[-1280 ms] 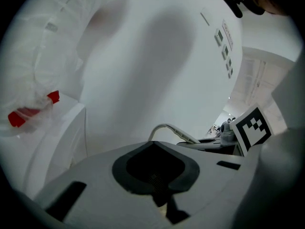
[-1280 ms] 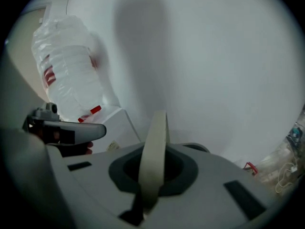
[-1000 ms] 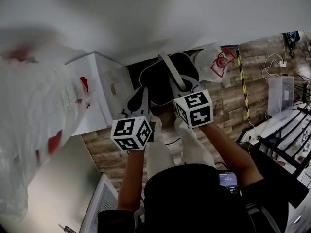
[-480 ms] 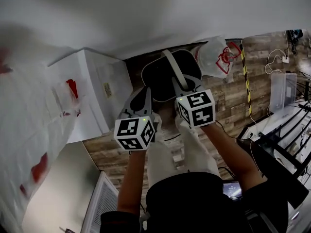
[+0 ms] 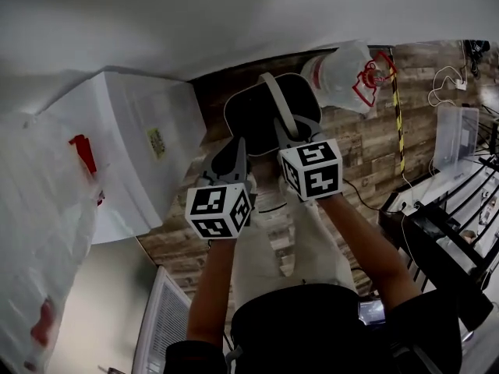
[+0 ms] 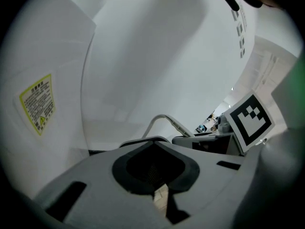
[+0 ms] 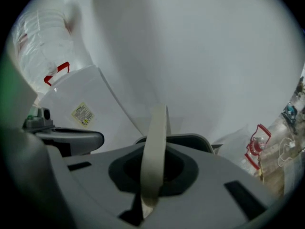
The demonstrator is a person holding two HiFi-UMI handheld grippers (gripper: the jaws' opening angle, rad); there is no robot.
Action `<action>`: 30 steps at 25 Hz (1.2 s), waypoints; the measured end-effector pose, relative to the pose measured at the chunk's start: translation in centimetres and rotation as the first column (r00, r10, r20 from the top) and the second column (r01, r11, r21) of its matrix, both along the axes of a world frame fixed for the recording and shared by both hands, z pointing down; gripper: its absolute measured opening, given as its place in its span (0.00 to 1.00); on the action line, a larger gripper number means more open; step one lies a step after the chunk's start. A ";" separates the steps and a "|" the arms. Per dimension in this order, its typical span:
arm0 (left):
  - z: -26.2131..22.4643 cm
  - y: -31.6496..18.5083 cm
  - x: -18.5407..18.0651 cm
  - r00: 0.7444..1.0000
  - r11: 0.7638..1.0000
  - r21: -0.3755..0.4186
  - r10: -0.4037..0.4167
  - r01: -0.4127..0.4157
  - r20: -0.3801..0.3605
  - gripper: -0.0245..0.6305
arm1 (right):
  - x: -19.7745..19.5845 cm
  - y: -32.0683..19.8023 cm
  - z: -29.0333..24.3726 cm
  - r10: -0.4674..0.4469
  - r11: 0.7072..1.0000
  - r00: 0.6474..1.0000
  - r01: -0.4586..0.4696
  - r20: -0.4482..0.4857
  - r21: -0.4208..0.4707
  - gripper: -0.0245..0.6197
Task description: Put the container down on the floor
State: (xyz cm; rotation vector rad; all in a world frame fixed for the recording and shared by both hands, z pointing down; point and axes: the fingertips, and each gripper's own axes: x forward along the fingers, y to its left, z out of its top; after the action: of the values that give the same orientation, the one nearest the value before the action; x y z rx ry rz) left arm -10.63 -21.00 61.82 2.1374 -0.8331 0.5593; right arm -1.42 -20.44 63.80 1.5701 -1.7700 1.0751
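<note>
Under right gripper: container hangs, handle upright.

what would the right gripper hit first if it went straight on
The right gripper is shut on the white handle. Straight on it would probably meet the container's dark rim just behind, then the white wall; depth is unclear.

Floor: brown wood-look planks, running up to a white wall.
At the wall: a white cabinet with a yellow sticker on the left, and a plastic bag with red print on the right.
Right side: striped tape in yellow and black, white cables, and a clear plastic bin.
</note>
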 end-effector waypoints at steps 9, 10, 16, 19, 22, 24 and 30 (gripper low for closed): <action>5.6 1.9 0.7 0.998 0.995 -0.080 0.066 -0.064 0.016 0.06 | 0.0 0.4 5.2 0.042 0.998 0.999 -0.041 0.011 -0.046 0.09; 6.2 1.9 0.7 0.998 0.994 -0.091 0.059 -0.058 0.014 0.06 | 0.1 0.5 5.8 0.046 0.998 0.999 -0.045 0.014 -0.050 0.09; 9.4 1.4 1.2 0.999 0.994 -0.102 0.044 -0.041 0.023 0.06 | 0.2 0.4 9.5 0.067 0.995 0.997 -0.065 0.024 -0.078 0.09; 11.6 1.2 1.0 0.999 0.993 -0.109 0.038 -0.034 0.032 0.06 | 0.2 0.3 12.0 0.067 0.994 0.997 -0.065 0.023 -0.089 0.09; 13.7 0.8 1.0 0.999 0.994 -0.104 0.033 -0.028 0.041 0.06 | 0.7 0.0 14.1 0.065 0.994 0.998 -0.063 0.020 -0.088 0.09; 15.1 0.7 1.1 0.998 0.994 -0.101 0.033 -0.028 0.048 0.06 | 1.1 0.0 15.6 0.066 0.994 0.998 -0.064 0.021 -0.090 0.09; 19.4 -0.1 1.0 0.998 0.995 -0.100 0.021 -0.015 0.060 0.06 | 1.1 -0.4 20.1 0.066 0.992 0.998 -0.063 0.020 -0.105 0.09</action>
State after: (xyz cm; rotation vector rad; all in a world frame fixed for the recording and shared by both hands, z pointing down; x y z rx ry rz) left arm -9.62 -21.10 81.18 2.0473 -0.8030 0.6642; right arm -0.36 -20.84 83.92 1.5670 -1.6602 1.2008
